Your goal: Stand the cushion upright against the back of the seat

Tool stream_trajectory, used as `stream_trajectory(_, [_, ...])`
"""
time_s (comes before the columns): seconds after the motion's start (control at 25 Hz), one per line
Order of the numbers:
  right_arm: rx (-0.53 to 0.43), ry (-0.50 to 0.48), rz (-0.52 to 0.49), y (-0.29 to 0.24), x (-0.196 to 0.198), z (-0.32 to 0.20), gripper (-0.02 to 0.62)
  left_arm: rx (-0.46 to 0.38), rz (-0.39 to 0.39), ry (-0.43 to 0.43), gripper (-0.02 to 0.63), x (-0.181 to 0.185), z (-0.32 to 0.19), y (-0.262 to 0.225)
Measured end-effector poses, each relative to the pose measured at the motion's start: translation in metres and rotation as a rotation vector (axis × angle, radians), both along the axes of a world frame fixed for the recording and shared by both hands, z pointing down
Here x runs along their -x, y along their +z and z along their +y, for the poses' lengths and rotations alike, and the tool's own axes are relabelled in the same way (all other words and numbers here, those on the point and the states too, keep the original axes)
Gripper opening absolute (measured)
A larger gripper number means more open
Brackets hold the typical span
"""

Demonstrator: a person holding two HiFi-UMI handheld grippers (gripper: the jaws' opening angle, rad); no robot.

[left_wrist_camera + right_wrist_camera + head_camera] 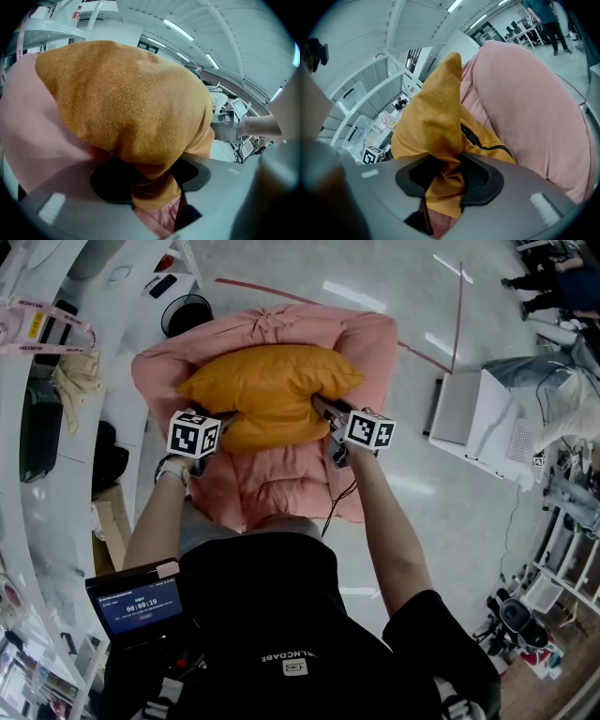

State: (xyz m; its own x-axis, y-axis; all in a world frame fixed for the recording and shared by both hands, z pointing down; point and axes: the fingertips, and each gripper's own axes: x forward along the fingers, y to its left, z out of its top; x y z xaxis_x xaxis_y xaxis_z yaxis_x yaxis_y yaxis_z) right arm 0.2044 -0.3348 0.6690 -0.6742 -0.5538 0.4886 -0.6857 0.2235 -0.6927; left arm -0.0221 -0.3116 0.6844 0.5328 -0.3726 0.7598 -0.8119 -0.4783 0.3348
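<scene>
**A:** Nearest us, what are the two tools doing?

**B:** The left gripper (228, 420) takes the cushion (272, 390) at its near corner, 8 o'clock. The right gripper (322, 410) takes the other near corner, 4 o'clock. Each gripper view shows its jaws clenched on a bunched fold of orange cloth. A two-corner hold, I judge, keeps the soft body spread and lets the near edge be swung upward.

**A:** Where does the cushion sit?

**B:** It sits crosswise over the hollow of the pink seat (244, 498). Its far edge lies toward the seat back (309, 317) at 12 o'clock, and it is not yet upright. Whether it rests on the seat or hangs from the jaws, I cannot tell.

**A:** What edges and room are there?

**B:** The padded arms rise at 9 and 3 o'clock, just beside the cushion's ends, so there is little sideways play. The way toward 12 o'clock looks clear. Farther off, a black bin (186, 313) stands at 11 o'clock. A white table (487, 418) stands at 3 o'clock, well apart from the seat.
</scene>
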Motion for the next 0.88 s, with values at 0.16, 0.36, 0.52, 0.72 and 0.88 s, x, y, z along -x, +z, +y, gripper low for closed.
stream_trajectory(0.16, [-0.024, 0.019, 0.015, -0.004, 0.000, -0.003, 0.160, -0.008, 0.016, -0.005, 0.267, 0.003, -0.002, -0.005])
stream_trajectory(0.36, [-0.088, 0.051, 0.028, -0.041, -0.009, -0.013, 0.186, -0.026, 0.071, -0.027, 0.290, 0.005, 0.000, -0.040])
stream_trajectory(0.52, [-0.111, 0.035, 0.055, -0.054, -0.015, -0.024, 0.201, -0.029, 0.062, 0.002, 0.295, 0.005, -0.005, -0.051])
stream_trajectory(0.72, [-0.126, 0.015, 0.114, -0.069, -0.015, -0.036, 0.213, -0.027, -0.015, 0.033, 0.301, 0.008, -0.014, -0.062])
stream_trajectory(0.88, [-0.121, 0.009, 0.157, -0.076, -0.016, -0.040, 0.218, -0.016, -0.062, 0.061, 0.301, 0.009, -0.018, -0.068])
